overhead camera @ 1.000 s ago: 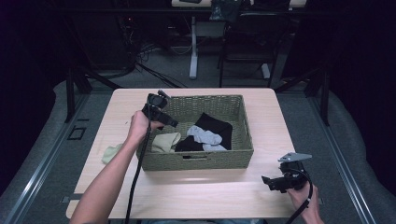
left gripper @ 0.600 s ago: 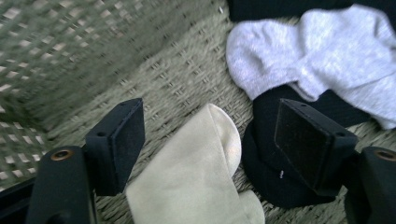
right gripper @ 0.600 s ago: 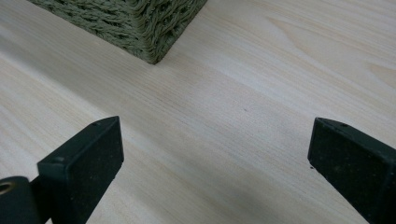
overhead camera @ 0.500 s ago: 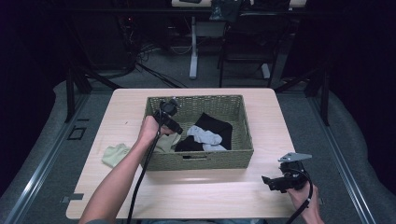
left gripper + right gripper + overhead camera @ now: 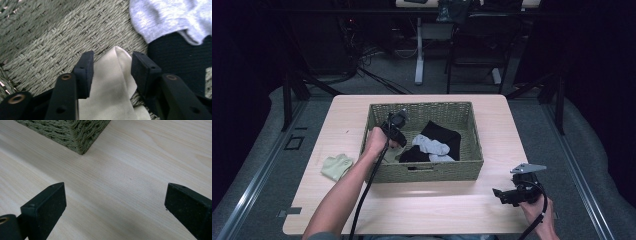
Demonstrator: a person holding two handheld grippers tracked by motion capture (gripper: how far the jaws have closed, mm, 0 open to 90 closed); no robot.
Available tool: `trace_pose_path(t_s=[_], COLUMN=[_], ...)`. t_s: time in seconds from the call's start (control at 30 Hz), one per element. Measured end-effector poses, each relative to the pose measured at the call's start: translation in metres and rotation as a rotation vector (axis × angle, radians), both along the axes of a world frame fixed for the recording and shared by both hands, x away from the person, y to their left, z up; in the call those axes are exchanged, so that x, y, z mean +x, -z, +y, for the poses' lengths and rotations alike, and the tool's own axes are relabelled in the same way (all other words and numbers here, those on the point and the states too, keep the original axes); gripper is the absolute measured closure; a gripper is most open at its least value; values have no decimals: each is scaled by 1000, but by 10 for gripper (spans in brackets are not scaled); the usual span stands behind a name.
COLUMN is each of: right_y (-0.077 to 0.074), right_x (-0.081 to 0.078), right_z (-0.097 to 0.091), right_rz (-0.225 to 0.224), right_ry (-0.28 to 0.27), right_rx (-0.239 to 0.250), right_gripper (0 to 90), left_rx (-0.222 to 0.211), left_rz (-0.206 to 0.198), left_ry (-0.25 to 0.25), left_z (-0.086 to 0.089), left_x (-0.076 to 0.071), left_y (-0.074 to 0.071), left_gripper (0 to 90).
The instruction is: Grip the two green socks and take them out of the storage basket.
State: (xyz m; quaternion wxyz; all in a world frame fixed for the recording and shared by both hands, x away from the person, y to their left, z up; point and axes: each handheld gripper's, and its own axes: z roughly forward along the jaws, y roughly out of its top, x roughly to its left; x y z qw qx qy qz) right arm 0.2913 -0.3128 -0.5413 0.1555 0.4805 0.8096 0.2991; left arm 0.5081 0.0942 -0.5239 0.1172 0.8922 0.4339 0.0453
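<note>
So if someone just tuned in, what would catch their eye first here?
The woven basket at mid-table, with the left gripper down inside, its open jaws either side of a cream sock beside grey and black ones. Then a pale green sock lying outside, left of it.

Before me a pale rectangular wooden table (image 5: 512, 125) carries an olive woven wicker basket (image 5: 419, 104) at its centre, and a pale green folded sock (image 5: 337, 166) lies on the bare wood at the basket's 8 o'clock. Inside I see a black sock (image 5: 444, 134) toward 3 o'clock, a light grey sock (image 5: 429, 146) lying over it, and a cream sock (image 5: 110, 82) toward 9 o'clock. At 12 o'clock beyond the table stands a white-legged desk (image 5: 418, 55).
</note>
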Motion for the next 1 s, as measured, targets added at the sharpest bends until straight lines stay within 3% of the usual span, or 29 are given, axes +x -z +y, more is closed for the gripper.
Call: trace_pose_path(t_s=[0.27,0.43,0.6,1.0], right_y=[0,0,-1,-1], right_x=[0,0,0,0], right_z=[0,0,-1,0], right_rz=[0,0,1,5], right_ry=[1,2,4,2], right_rx=[-5,-6,-7,-7], right_gripper=[34,35,35,36], left_rx=[27,27,0,-84], left_rz=[17,6,-21,-145], left_ry=[-15,-15,-6,20], left_z=[-1,-1,4,19], left_x=[1,-1,-4,-25], left_y=[7,6,-7,-56], left_gripper=[778,881,889,892])
